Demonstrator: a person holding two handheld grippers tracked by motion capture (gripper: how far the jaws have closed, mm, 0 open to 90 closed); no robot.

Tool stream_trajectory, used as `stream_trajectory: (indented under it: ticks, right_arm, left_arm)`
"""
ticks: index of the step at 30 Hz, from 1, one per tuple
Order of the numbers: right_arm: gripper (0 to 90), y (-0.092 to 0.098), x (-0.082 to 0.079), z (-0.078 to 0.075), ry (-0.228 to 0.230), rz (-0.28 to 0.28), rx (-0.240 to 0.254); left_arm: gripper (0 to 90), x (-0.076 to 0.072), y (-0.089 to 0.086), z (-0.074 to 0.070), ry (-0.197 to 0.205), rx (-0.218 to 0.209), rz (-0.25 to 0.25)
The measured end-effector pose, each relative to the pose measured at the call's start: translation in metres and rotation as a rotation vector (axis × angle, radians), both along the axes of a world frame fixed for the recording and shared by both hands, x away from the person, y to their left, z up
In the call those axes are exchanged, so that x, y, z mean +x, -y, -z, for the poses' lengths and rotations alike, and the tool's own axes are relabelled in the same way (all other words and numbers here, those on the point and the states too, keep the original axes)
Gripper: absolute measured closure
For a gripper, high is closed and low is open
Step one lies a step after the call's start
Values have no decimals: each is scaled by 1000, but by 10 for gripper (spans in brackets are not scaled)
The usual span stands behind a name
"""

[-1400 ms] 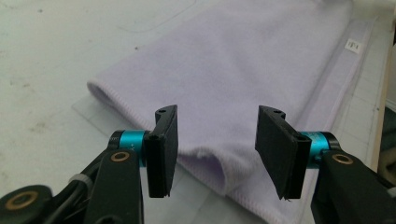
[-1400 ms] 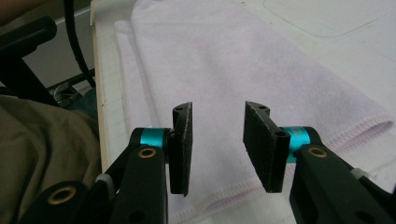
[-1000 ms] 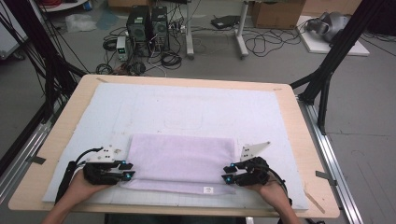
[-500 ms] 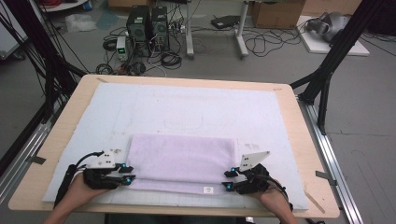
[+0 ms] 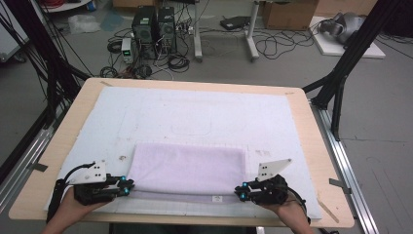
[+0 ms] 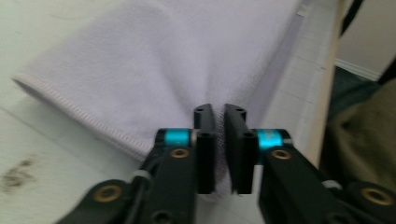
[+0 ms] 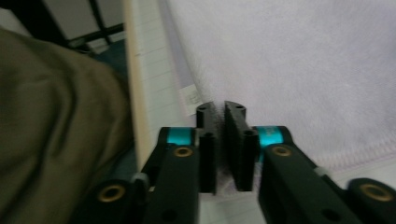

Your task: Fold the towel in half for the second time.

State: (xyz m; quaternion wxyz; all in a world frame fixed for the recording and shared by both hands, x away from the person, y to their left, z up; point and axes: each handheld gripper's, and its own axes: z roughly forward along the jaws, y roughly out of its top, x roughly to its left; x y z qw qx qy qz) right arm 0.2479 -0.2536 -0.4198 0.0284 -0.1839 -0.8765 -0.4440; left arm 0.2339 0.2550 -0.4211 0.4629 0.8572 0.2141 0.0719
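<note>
Since a second ago our grippers have slid outward to the near corners of the folded lavender towel (image 5: 190,170), left gripper (image 5: 127,185) reopening slightly, right gripper (image 5: 239,191) closing, both pinching cloth on the white mat (image 5: 195,112), the next fold unstarted.

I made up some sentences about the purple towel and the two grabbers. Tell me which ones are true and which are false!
1. The towel is lilac and lies folded on a white mat. True.
2. The left gripper pinches the towel's corner. True: cloth bunches between its pads.
3. The right gripper hovers high above the table with nothing in it. False: it is shut on the towel's other near corner, close to the small label.
4. The towel hangs over the far edge of the table. False: it lies near the person's edge.
5. A red cup stands on the mat. False: the towel is the one thing on it.
</note>
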Motion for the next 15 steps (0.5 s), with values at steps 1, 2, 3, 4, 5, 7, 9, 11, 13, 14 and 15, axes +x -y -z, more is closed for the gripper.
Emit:
stream_trajectory:
  ticks: [1, 2, 3, 4, 5, 7, 9, 11, 13, 14, 15]
  right_arm:
    - [699, 2, 1, 0, -5, 1, 14]
    - [638, 5, 3, -2, -2, 23, 35]
    - [614, 7, 6, -4, 3, 44, 39]
    - [609, 8, 11, -7, 8, 62, 42]
    - [576, 9, 16, -11, 21, 81, 40]
    - [527, 9, 26, -15, 30, 124, 28]
    - [497, 9, 40, -17, 56, 162, 23]
    - [466, 7, 54, -17, 61, 190, -8]
    - [445, 5, 68, -17, 68, 224, -41]
    - [430, 4, 75, -16, 77, 234, -46]
    - [413, 4, 81, -14, 78, 250, -49]
  left_arm:
    - [647, 2, -1, 0, 2, 2, -11]
    - [621, 4, -1, -1, 7, 3, -27]
    - [596, 8, -1, -3, 15, 1, -46]
    - [569, 13, -2, -5, 25, -5, -62]
    - [564, 19, -2, -7, 37, -9, -76]
    - [532, 29, -2, -10, 52, -10, -120]
    - [519, 44, -1, -11, 67, -11, -174]
    - [518, 56, 0, -11, 70, -6, -198]
    - [518, 69, 3, -9, 78, 7, -227]
    - [513, 76, 4, -8, 72, 6, -237]
    - [508, 82, 6, -6, 71, 8, -244]
